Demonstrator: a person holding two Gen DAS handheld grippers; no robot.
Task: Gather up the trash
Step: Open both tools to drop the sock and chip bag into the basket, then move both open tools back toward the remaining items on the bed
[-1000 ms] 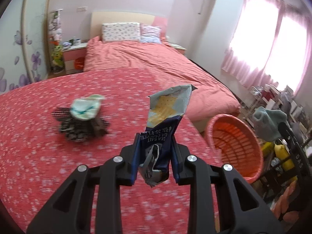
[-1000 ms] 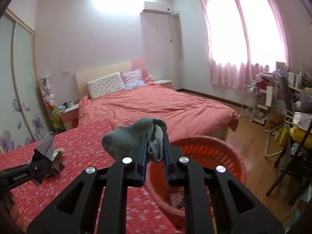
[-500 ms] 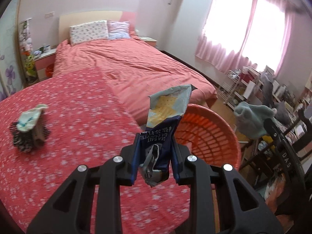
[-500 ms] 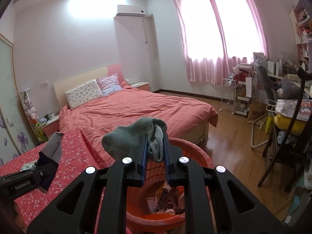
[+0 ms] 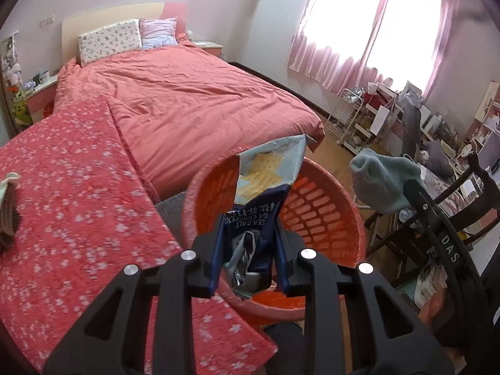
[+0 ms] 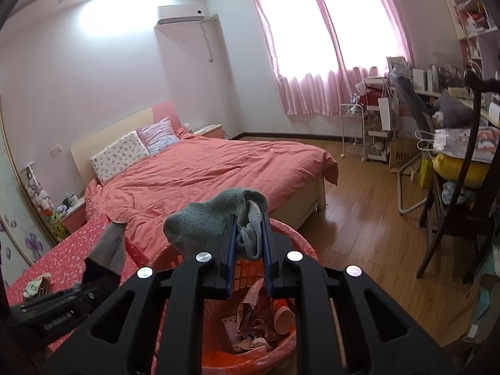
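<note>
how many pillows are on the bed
2, side by side at the headboard end of the bed: a white flowered pillow on the left in the right wrist view, and a pink striped pillow right of it. More may be hidden behind them.

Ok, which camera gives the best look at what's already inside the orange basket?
The right wrist view. It looks down into the basket, so the paper cup and crumpled wrappers at the bottom show. The left wrist view shows only the basket's slotted far wall and rim; the cracker wrapper hides the inside.
</note>
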